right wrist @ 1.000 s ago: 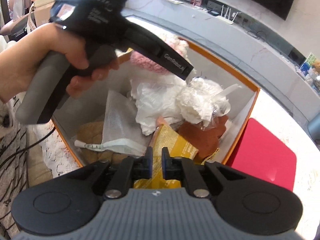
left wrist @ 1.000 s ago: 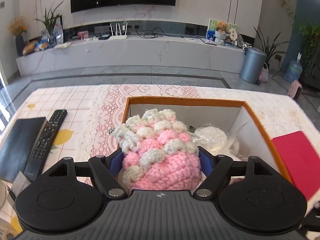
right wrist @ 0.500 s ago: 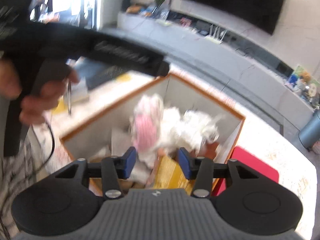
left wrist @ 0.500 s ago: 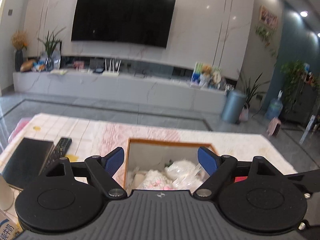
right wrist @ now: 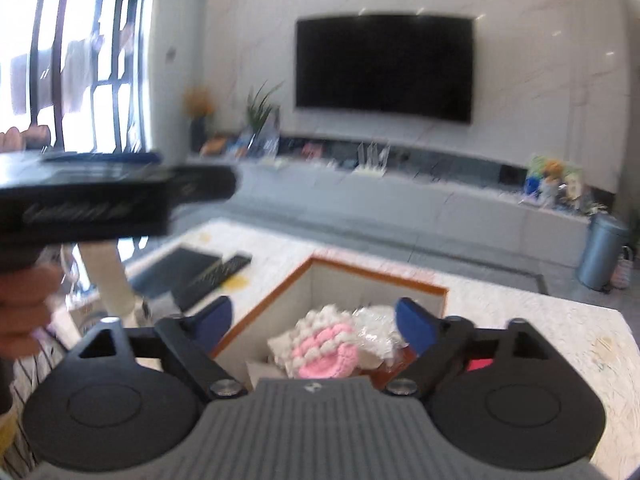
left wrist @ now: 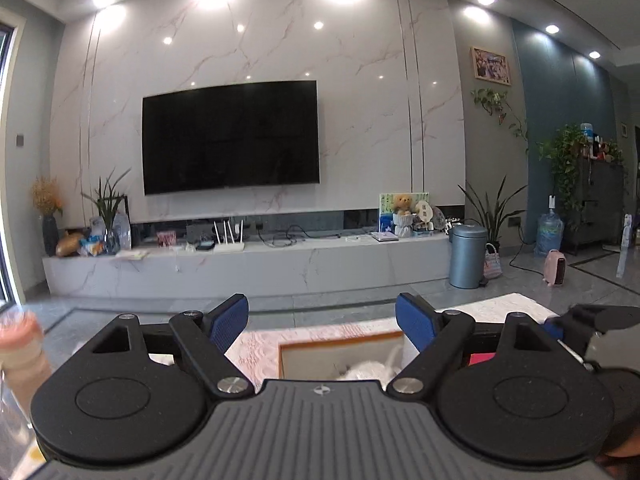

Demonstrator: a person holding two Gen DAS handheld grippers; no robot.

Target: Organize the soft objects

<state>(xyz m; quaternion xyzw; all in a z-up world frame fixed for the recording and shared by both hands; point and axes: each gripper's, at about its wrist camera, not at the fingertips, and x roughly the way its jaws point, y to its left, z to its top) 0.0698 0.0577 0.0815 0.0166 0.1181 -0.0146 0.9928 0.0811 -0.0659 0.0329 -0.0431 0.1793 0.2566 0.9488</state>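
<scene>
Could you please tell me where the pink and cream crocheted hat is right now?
In the right wrist view, the pink and cream crocheted hat lies inside the orange-rimmed box, at its left side, beside a white plastic-wrapped bundle.

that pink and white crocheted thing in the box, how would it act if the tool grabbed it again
The pink and white crocheted piece looks like thick bobbly yarn, so it would probably squash between the pads rather than resist. It slumps among the other soft items in the orange-rimmed box, suggesting it is floppy and light. The knobbly texture should grip well; rolling or breaking seems unlikely.
</scene>
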